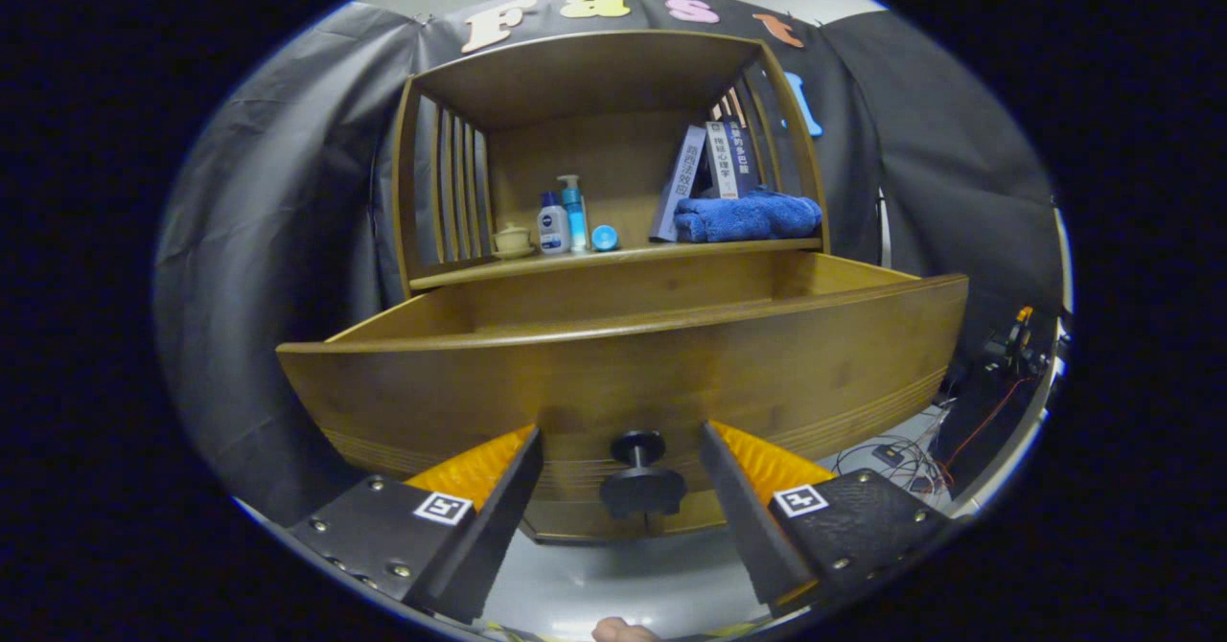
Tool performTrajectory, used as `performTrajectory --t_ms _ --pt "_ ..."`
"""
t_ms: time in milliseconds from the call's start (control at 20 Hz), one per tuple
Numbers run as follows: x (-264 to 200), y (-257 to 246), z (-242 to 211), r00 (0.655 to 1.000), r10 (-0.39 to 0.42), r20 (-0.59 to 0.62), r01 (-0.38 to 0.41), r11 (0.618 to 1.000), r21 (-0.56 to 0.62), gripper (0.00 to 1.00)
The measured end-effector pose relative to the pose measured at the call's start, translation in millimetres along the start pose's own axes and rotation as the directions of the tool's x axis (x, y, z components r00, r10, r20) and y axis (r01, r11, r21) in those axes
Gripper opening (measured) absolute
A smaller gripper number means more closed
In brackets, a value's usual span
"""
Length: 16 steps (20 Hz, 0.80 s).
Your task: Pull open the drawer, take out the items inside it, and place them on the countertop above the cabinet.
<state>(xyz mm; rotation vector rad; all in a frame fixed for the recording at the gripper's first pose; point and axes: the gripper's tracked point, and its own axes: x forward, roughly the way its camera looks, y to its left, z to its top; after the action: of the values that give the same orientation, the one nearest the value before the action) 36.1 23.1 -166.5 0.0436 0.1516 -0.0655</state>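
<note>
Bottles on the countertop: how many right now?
2. A white bottle stands beside the cup; a blue pump bottle stands just right of it, touching or nearly. The books and towel may hide others.

- The wooden cabinet's tabletop [613, 257] sits above the pulled-out drawer [623, 364] and carries everything here.
- Blue towel [748, 217]: folded, at the tabletop's right end.
- Books [705, 177]: leaning just behind and left of the towel.
- Round blue lid-like thing [605, 237]: left of the towel, mid-shelf.
- Pump bottle [573, 211] and white bottle [551, 225]: side by side, further left.
- Small cream cup [512, 239]: farthest from the towel.
- The gripper [621, 474] has its fingers spread, either side of the drawer's knob [640, 479].
</note>
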Motion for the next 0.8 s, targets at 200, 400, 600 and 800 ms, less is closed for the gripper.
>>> performTrajectory --t_ms 200,400,600,800 --pt "20.4 4.0 4.4 0.999 0.019 0.032 -0.019 1.000 0.023 0.99" --pt "42.2 5.8 10.6 0.998 0.018 0.060 -0.019 1.000 0.014 0.99" --pt "68.4 9.1 26.8 0.993 0.008 0.114 -0.006 1.000 -0.018 0.99" --pt "99.7 12.2 27.9 0.991 0.008 0.132 0.003 0.997 -0.082 0.99"
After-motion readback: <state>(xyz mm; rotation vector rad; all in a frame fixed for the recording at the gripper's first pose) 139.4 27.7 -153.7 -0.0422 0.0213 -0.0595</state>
